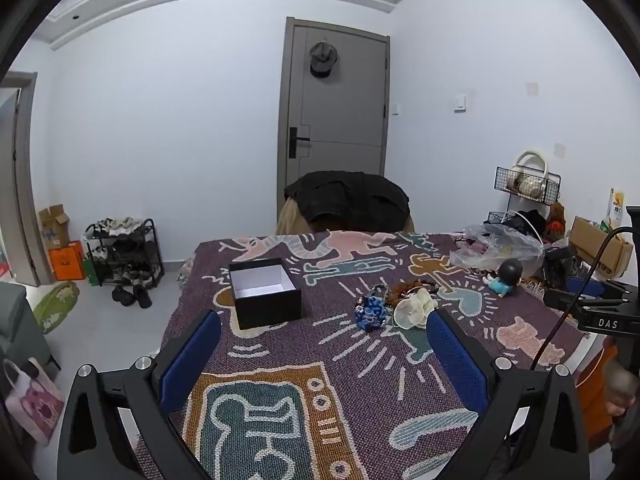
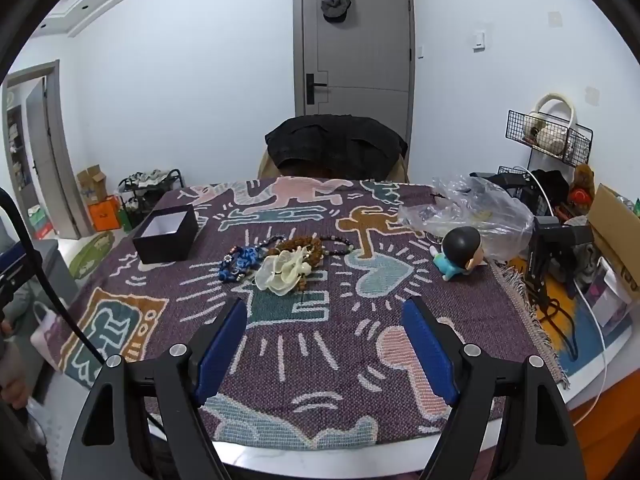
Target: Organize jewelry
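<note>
Ahead of the blue-padded jaws lies a purple woven cloth (image 2: 344, 344) patterned with pink, teal and tan cartoon figures edged in white. On it: a black square box with white inside (image 2: 166, 238), blue beaded jewelry (image 2: 240, 266), a cream sheer flower piece (image 2: 282, 274) and brown beaded strands (image 2: 300, 246).

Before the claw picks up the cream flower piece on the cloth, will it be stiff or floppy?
The cream flower piece looks probably floppy: its petals seem thin, sheer and crumpled. It is likely light. It lies against the brown bead strand, so lifting it may drag those beads along.
</note>
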